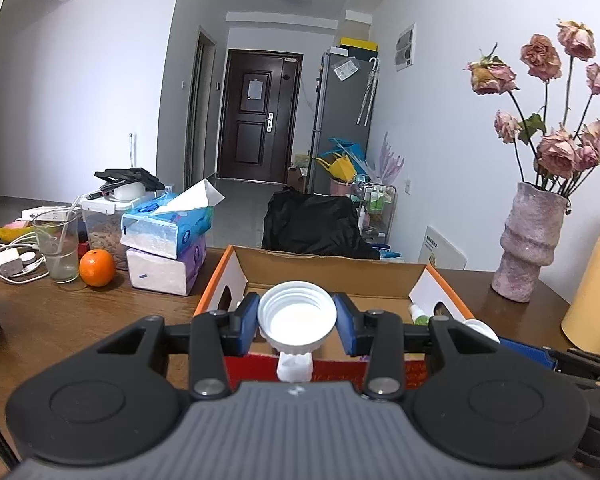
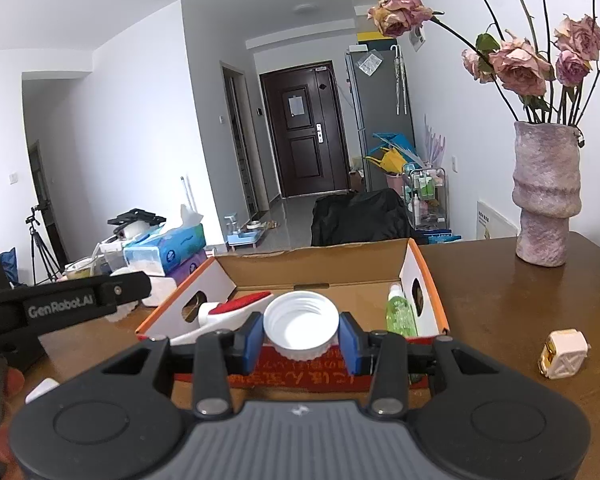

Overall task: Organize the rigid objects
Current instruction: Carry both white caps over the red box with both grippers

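An open cardboard box with orange-edged flaps stands on the brown table; it also shows in the right wrist view. My left gripper is shut on a white screw cap, open side facing the camera, just above the box's near edge. My right gripper is shut on another white screw cap over the box's near red wall. Inside the box lie a green bottle at the right and a red-and-white brush-like item at the left.
A small white and gold object lies on the table right of the box. A pink vase of dried roses stands at the far right. Tissue packs, an orange, a glass and chargers sit left.
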{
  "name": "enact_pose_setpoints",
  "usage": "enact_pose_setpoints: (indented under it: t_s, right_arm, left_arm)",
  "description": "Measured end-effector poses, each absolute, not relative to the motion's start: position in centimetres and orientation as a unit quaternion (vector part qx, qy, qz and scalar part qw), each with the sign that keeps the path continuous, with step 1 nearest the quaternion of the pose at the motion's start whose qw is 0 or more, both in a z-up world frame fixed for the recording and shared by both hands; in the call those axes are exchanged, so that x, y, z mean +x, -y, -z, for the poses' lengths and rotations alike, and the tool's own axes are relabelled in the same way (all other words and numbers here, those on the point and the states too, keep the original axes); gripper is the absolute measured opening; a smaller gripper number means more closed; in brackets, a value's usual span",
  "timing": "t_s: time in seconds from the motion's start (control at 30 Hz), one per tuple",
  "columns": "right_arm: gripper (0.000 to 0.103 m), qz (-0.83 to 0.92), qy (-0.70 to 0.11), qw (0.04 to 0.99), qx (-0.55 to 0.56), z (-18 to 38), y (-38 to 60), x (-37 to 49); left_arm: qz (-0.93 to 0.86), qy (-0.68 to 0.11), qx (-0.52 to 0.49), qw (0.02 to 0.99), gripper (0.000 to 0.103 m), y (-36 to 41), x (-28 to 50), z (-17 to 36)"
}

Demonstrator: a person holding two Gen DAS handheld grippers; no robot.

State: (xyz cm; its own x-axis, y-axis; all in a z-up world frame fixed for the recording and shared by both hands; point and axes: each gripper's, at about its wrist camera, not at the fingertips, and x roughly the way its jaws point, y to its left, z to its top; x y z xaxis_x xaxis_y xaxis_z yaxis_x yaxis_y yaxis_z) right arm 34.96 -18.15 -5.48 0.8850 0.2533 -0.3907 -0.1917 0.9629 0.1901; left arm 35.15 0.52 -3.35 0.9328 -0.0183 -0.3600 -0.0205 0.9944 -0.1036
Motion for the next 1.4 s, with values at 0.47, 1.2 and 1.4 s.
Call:
enact_pose_setpoints:
  t_s: [0.47, 1.2, 1.4]
  right_arm:
    - [0.039, -0.113, -0.219, 0.966, 0.078, 5.9, 17.9, 39.7]
    - [0.039, -0.103, -0.231, 0.965, 0.062, 6.9, 17.4, 45.9]
    - [0.039, -0.102, -0.238, 0.964, 0.058, 7.3, 17.1, 47.2]
  left_arm:
    - [0.001, -0.202, -0.061, 0.978, 0.041, -0.4, 40.5, 4.2]
    - [0.003, -0.21, -0.053, 0.976, 0.041, -0.6, 47.1, 4.6]
    - [0.007, -0.217, -0.049, 0.975, 0.041, -0.6, 48.5, 4.8]
